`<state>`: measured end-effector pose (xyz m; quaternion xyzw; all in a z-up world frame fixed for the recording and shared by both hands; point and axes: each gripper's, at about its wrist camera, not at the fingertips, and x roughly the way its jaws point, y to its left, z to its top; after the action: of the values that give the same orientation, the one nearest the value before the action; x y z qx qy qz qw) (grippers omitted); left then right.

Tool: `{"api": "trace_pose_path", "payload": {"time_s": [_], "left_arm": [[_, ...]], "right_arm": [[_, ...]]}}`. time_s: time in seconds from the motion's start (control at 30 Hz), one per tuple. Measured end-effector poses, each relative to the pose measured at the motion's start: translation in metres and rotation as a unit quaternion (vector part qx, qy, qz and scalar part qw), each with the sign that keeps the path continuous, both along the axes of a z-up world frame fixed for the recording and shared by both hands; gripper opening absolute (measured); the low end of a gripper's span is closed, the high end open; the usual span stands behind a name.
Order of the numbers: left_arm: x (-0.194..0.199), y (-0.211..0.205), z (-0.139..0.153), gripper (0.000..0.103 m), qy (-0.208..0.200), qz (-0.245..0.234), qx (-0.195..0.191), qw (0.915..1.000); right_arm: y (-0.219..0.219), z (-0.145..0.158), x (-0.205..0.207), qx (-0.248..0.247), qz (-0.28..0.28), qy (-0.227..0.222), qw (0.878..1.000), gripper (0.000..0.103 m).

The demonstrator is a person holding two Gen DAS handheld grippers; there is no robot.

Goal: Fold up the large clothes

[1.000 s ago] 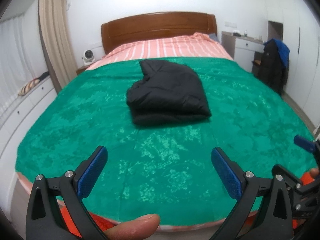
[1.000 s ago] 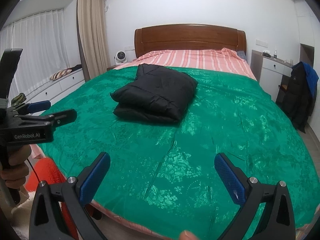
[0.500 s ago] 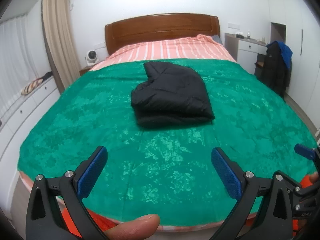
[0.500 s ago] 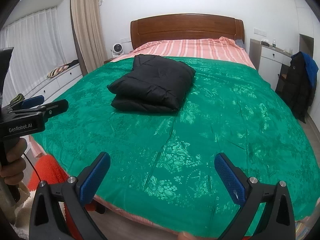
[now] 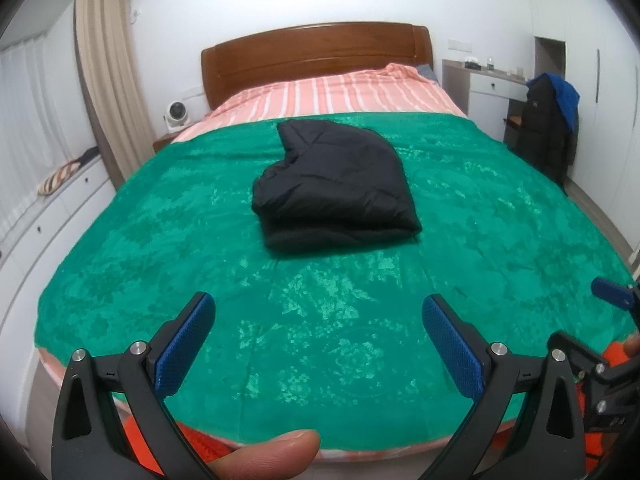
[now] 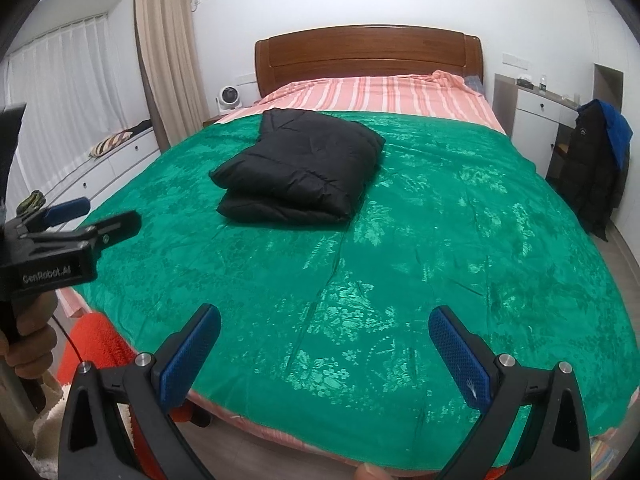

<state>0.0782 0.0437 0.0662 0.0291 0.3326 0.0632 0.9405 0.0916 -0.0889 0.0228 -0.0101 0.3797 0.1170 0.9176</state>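
Jacket [image 5: 336, 184]: folded black bundle, mid-bed [image 5: 120, 240], well beyond both claws.
Left claw [image 5: 318, 344]: jaws apart, empty.
Right claw [image 6: 325, 346]: likewise.
Handling: looks puffy, light, slippery; pinch edges.

Green floral bedspread [image 5: 168, 248] covers most of the bed, with a pink striped sheet [image 5: 332, 94] at the head end under a wooden headboard [image 5: 316, 54]. Little white fan [image 5: 177, 114] off the far left corner. Dark jacket [image 6: 594, 168] hangs by the white desk [image 6: 536, 118] past the right edge.
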Motion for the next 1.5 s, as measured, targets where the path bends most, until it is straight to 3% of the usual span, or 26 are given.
{"api": "trace_pose_path", "payload": {"time_s": [0.27,1.5], "left_arm": [[0.0,0.004,-0.012,0.103,0.011,-0.001,-0.002,0.9999],[-0.001,-0.004,-0.017,0.103,0.008,-0.011,0.016,0.9998]], "right_arm": [[-0.001,-0.003,0.004,-0.017,-0.019,0.005,1.0,0.103],[0.005,-0.005,0.001,-0.084,-0.024,0.003,0.996,0.103]]}}
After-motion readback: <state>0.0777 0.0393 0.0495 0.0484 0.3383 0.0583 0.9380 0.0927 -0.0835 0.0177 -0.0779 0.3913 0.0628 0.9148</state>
